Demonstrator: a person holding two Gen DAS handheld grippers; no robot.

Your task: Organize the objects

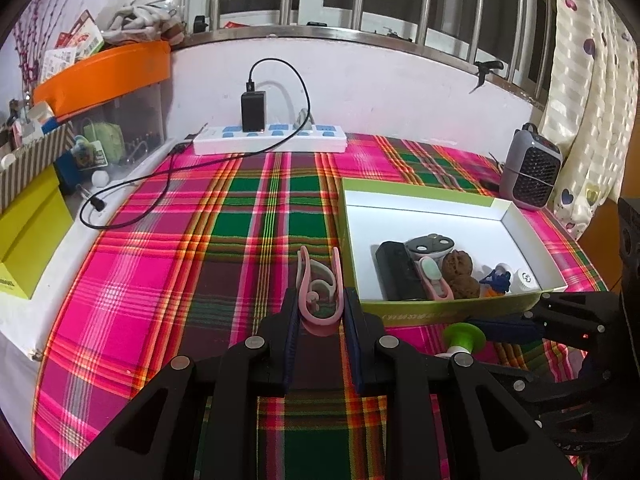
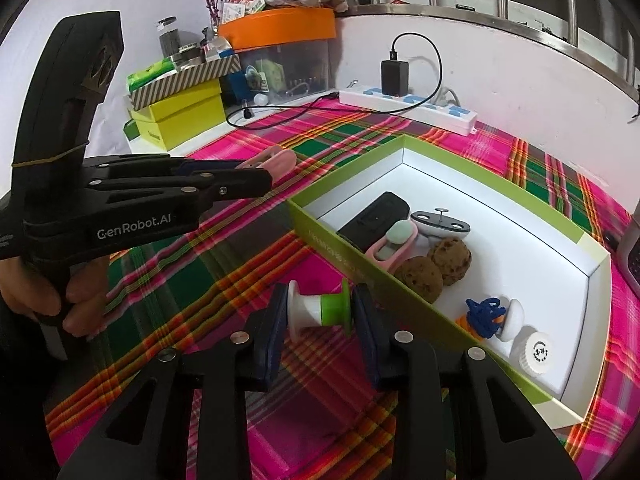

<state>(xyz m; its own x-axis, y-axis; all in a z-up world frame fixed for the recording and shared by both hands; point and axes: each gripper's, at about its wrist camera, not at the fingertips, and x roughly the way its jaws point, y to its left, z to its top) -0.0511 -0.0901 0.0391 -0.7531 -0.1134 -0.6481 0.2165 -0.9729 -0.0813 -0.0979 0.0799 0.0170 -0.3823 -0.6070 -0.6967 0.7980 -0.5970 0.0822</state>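
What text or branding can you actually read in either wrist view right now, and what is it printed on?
"GenRobot.AI": white lettering on the side of the left gripper, in the right wrist view.
Print along the green box outer wall: blurred, unreadable.
Round label on the white cap in the box: too small to read.
Lettering on the yellow box: too small.
Cards above the orange lid: printed, illegible.

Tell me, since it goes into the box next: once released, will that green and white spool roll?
Probably. The spool has round flanges and lies on its side in the right gripper, so it may roll. It looks like light, rigid plastic; the crowded box should stop it.
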